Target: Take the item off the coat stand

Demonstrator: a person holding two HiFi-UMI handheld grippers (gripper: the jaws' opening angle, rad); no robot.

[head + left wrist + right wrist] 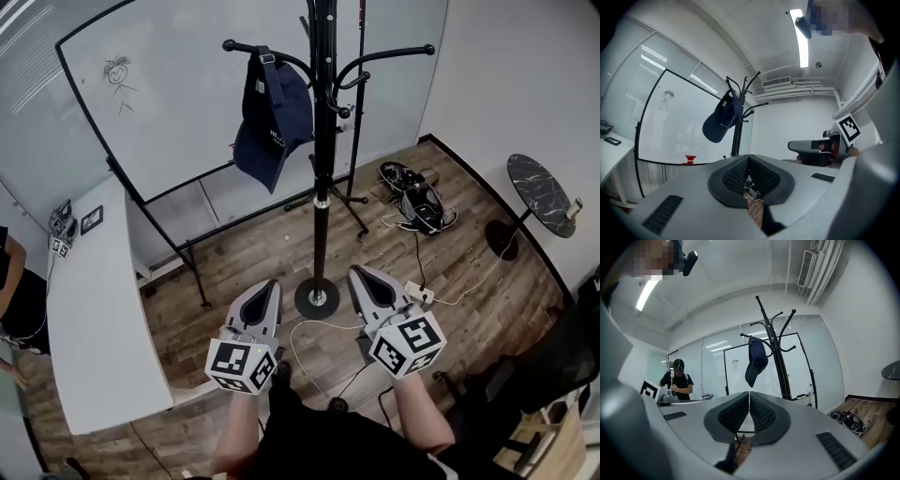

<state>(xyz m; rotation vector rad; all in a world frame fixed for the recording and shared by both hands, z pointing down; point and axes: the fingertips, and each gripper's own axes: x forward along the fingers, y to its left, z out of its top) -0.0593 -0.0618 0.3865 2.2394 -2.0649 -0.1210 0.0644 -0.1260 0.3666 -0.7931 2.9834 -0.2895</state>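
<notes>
My left gripper point(271, 285) and right gripper point(357, 275), both closed and empty, sit lower centre; the navy cap point(272, 117) hangs vertically up-frame, nearer the left.

Bright, even indoor light, faint shadows. Ceiling strip lamp point(802, 37) blown out at 1 o'clock in left gripper view. Heavy fisheye bending, black vignette at gripper-view corners. Head view sharp.

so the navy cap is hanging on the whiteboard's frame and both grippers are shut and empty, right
The place is wrong. The navy cap hangs from an upper hook of the coat stand, as the head view shows. The rest holds: the left gripper and the right gripper are both shut and empty.
</notes>
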